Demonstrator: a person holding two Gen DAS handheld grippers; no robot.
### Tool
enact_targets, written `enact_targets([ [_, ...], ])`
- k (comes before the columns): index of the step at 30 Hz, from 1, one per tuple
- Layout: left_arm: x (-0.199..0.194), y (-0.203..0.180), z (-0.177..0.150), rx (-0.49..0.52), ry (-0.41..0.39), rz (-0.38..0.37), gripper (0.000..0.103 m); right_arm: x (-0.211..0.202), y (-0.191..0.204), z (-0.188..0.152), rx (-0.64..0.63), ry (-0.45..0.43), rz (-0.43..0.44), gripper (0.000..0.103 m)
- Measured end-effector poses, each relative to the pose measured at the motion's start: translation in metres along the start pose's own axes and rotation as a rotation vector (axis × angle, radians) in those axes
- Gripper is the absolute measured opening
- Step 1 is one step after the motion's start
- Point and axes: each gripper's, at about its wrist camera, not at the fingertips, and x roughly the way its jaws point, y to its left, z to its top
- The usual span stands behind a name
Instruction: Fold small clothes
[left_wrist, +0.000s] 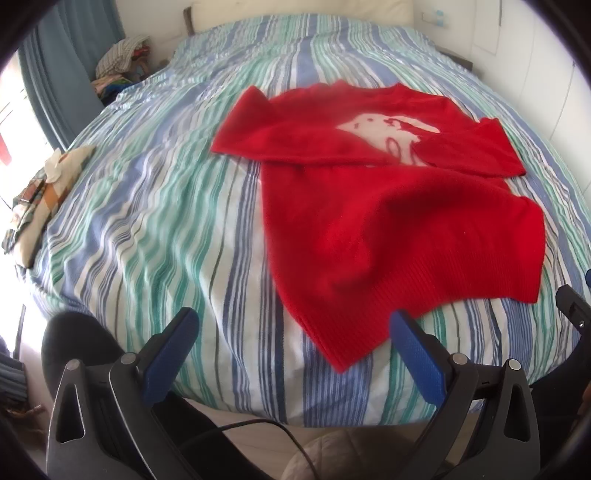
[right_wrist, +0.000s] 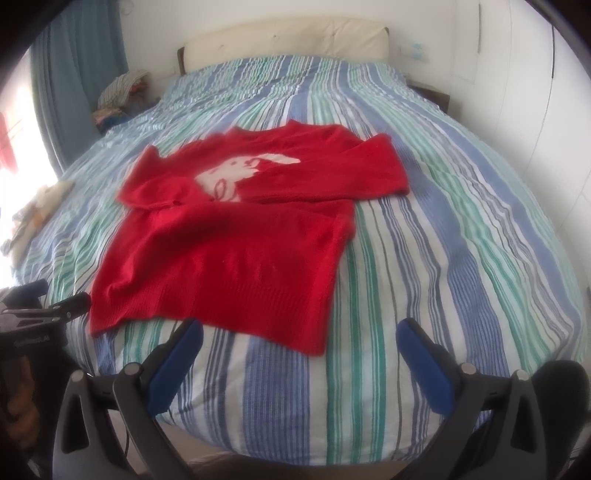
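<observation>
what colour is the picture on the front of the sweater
White or pale pink, with red details, on the red sweater; clearest in the right wrist view.

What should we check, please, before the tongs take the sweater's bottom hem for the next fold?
1. Left tongs open and holding nothing: ok.
2. Right tongs open and holding nothing: ok.
3. Both sleeves of the red sweater already folded across the chest: ok.
4. Bottom hem lies nearest the tongs, uncovered: ok.
5. Sweater body flat: not ok, the fabric ripples and the hem sits skewed on the striped bedspread.
6. Fold path free of other items: ok, the small folded pile sits at the bed's far left edge.
</observation>
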Motion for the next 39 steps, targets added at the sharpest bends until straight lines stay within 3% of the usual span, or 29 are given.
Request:
enact_targets([
  [39,0.0006,-0.0034,-0.0038,0.013,-0.003,-0.002,0.103,0.0005,0.0014,0.0011,-0.012,0.028,-0.030,0.103],
])
